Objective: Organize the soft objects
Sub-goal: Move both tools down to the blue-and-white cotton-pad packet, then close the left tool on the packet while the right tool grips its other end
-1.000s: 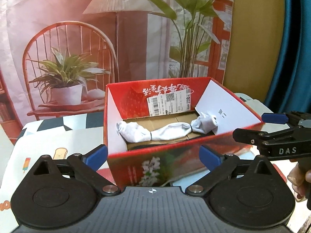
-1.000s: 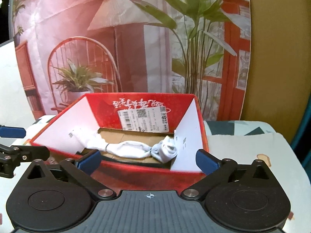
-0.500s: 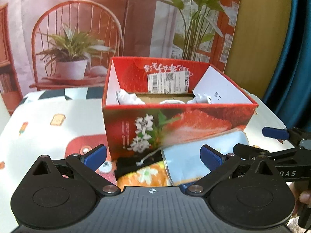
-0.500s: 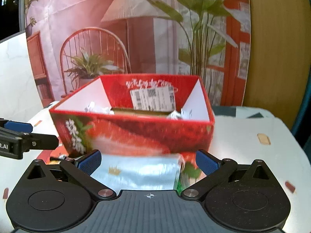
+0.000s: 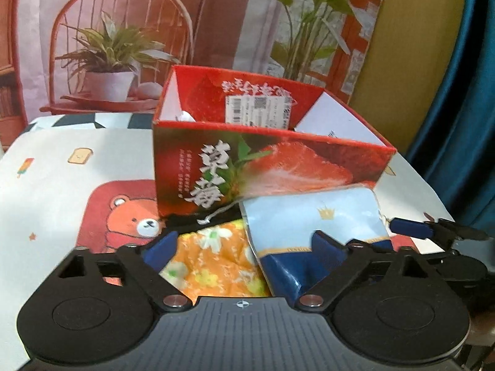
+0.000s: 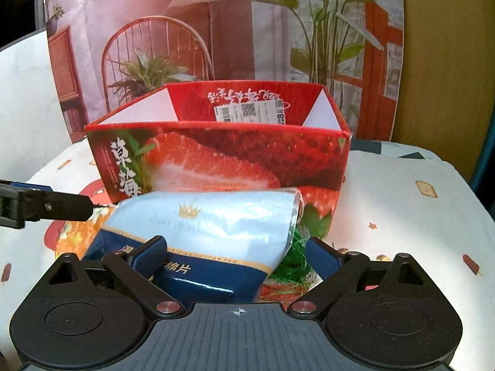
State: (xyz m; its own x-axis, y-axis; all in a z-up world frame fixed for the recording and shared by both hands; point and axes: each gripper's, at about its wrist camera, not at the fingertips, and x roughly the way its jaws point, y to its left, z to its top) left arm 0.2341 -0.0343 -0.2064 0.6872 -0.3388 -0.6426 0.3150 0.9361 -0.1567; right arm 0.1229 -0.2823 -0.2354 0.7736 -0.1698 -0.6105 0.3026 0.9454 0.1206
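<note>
A red strawberry box [image 5: 263,167] stands on the table, also in the right wrist view [image 6: 222,157]; a bit of white sock [image 5: 185,117] shows over its rim. In front lie a light-blue and navy cotton-pad pack [image 5: 312,225], also in the right wrist view [image 6: 204,232], an orange floral cloth [image 5: 213,259] and a green mesh item [image 6: 294,262]. My left gripper [image 5: 244,244] is open, low over the floral cloth and pack. My right gripper [image 6: 238,253] is open, its fingers either side of the pack's near end.
The table carries a white cloth [image 5: 62,179] with a bear print [image 5: 130,216]. A printed backdrop [image 6: 216,31] hangs behind the box. A blue curtain [image 5: 458,92] hangs at the right. A black item [image 5: 185,222] lies at the box's foot.
Both grippers have dropped from above the box and pulled back toward its front. The pack and floral cloth came into view and now lie between the fingers. Both stay open.
</note>
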